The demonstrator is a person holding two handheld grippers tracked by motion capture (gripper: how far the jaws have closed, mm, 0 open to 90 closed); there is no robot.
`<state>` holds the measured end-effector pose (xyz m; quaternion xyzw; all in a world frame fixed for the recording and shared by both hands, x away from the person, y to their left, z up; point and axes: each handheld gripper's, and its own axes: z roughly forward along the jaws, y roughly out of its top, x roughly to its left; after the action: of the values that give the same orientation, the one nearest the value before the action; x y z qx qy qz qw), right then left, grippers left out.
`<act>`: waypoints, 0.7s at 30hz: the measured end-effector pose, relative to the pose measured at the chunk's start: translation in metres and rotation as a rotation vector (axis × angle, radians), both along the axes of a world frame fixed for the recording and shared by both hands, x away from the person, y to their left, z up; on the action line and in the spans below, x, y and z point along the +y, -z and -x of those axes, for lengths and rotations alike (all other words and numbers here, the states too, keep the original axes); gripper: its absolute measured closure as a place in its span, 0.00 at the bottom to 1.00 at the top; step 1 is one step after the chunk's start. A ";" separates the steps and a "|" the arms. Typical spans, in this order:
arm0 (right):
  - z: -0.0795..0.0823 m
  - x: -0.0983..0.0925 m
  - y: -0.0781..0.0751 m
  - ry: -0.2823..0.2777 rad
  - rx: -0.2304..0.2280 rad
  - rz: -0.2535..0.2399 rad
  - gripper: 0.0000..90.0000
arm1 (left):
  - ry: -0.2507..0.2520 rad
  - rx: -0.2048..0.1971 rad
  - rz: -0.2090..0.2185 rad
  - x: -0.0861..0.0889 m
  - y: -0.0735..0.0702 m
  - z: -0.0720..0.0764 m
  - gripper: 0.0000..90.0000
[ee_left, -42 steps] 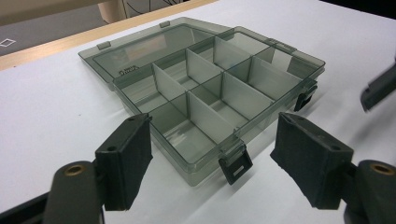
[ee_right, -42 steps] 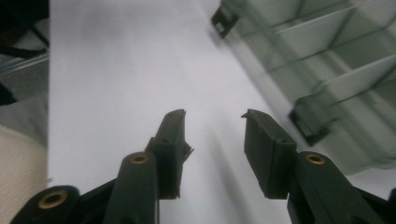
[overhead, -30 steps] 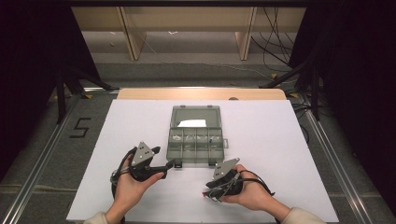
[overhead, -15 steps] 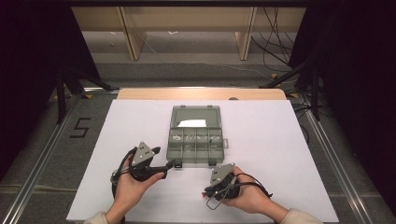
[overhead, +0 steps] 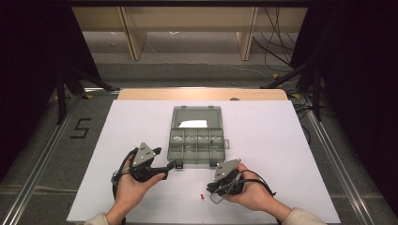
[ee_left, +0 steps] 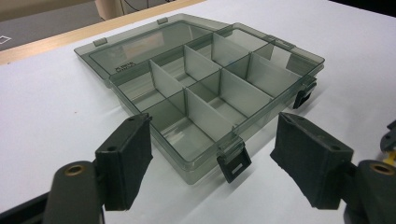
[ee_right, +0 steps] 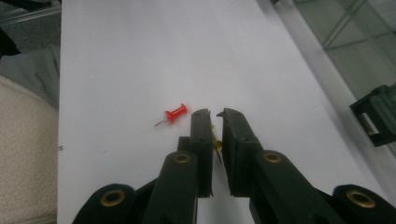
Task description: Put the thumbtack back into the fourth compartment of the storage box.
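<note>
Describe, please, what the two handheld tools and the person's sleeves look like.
Each tool, the left tool and the right tool, is black with a grey three-cornered plate on top and a black cable looping from it. The jaws are blocky black pads on arms with brass-coloured pivot rivets. The sleeves are cream-coloured and fleecy.

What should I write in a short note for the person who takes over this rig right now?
Right tongs: just closed on a yellow push pin near the table's front edge.
Left tongs: open, empty, at the front left corner of the open compartment box.
Red push pin: loose on the white table, beside the right tongs.
Done: yellow pin gripped.
Left, probably: put it into a compartment, then fetch the red one.
</note>
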<state>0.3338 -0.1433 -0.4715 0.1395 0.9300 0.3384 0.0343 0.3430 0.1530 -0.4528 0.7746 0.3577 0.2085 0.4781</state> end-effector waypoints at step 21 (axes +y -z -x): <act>-0.008 -0.007 -0.012 0.065 -0.034 -0.042 0.93 | -0.009 0.009 0.001 -0.002 0.001 0.001 0.30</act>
<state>0.3421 -0.1505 -0.4591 0.1647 0.9170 0.3587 0.0583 0.3425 0.1515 -0.4534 0.7738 0.3632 0.2071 0.4758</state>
